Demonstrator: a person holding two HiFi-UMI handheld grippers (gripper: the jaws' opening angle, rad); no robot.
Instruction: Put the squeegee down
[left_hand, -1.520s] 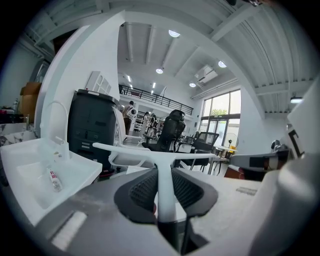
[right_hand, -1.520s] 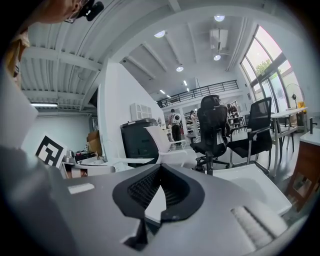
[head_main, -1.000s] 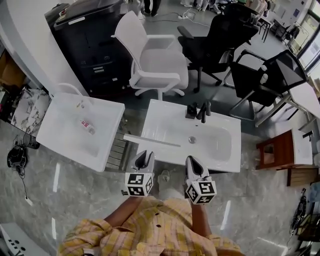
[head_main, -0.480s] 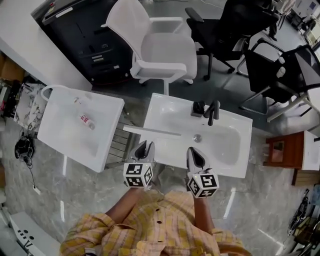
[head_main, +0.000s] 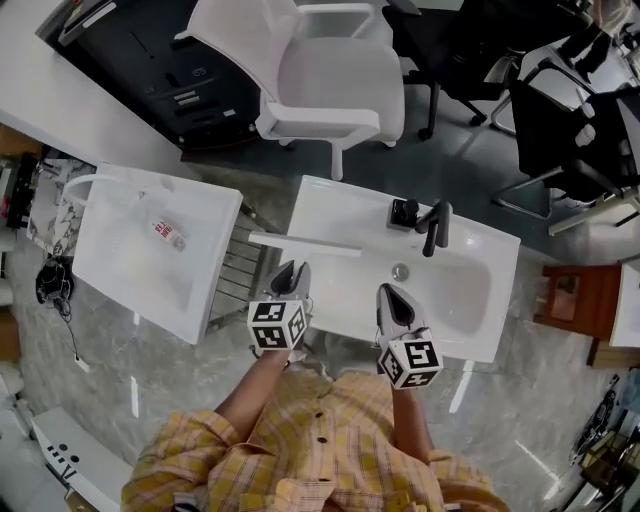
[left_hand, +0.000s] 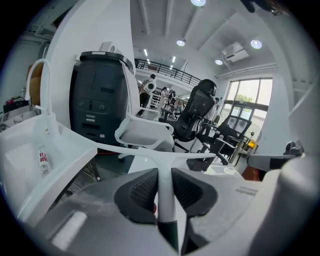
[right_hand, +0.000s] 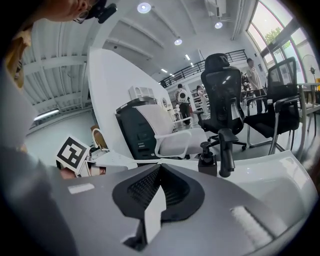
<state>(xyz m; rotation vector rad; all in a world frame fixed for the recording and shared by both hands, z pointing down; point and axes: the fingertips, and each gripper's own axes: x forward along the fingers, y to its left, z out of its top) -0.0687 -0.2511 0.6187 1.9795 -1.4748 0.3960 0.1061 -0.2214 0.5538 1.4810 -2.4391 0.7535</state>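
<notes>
1. Head view: the left gripper (head_main: 290, 272) carries the squeegee (head_main: 305, 245). Its handle runs away from the person and its blade lies crosswise over the left end of the white sink (head_main: 478, 352). The right gripper (head_main: 392, 298) hovers alongside, over the near rim.
2. Left gripper view: jaws clenched on the squeegee's white handle (left_hand: 165, 192), T-blade straight ahead.
3. Right gripper view: jaws pressed together, gripping nothing, black faucet (right_hand: 226, 150) ahead.

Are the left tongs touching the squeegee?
Touching. The left gripper view shows the left tongs with both black pads pressed against the sides of the squeegee handle, with no gap.
</notes>
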